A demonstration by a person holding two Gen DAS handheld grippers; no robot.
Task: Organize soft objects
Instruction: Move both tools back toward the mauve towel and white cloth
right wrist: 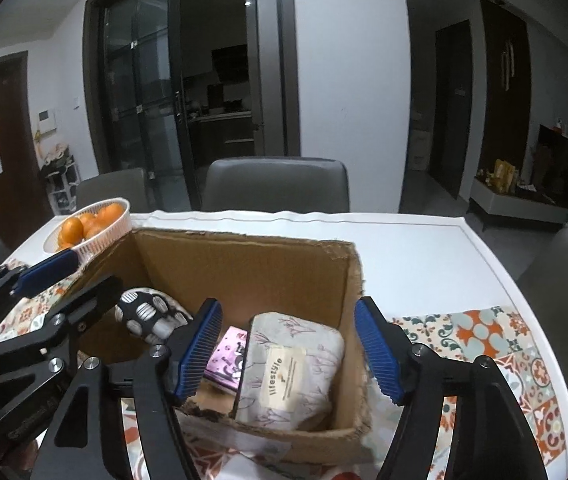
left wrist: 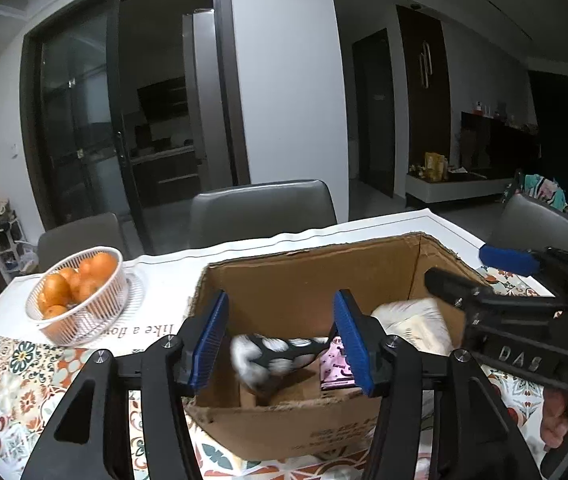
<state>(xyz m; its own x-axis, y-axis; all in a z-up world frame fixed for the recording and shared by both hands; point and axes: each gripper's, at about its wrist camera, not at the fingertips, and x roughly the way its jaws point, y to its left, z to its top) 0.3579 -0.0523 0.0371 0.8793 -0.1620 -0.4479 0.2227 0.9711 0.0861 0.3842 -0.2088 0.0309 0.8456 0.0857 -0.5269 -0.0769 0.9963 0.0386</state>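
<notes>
Cardboard box, corrugated, open-topped, on table; inside: black-and-white spotted plush, pink printed packet, pale fabric "lifestyle" pack, likely gathered here for tidying. Left gripper and right gripper above box, fingers spread wide, holding nothing. White mesh basket of oranges beside, on patterned cloth.

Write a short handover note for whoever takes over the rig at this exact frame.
Left gripper: jaws open, empty, above the cardboard box.
Right gripper: jaws open, empty, over the box's right side.
In the box: black-and-white spotted soft item, pink packet, "lifestyle" tissue pack.
Done: those three are boxed.
Left: no other soft items in view; check the table. Basket of oranges stays out.
</notes>
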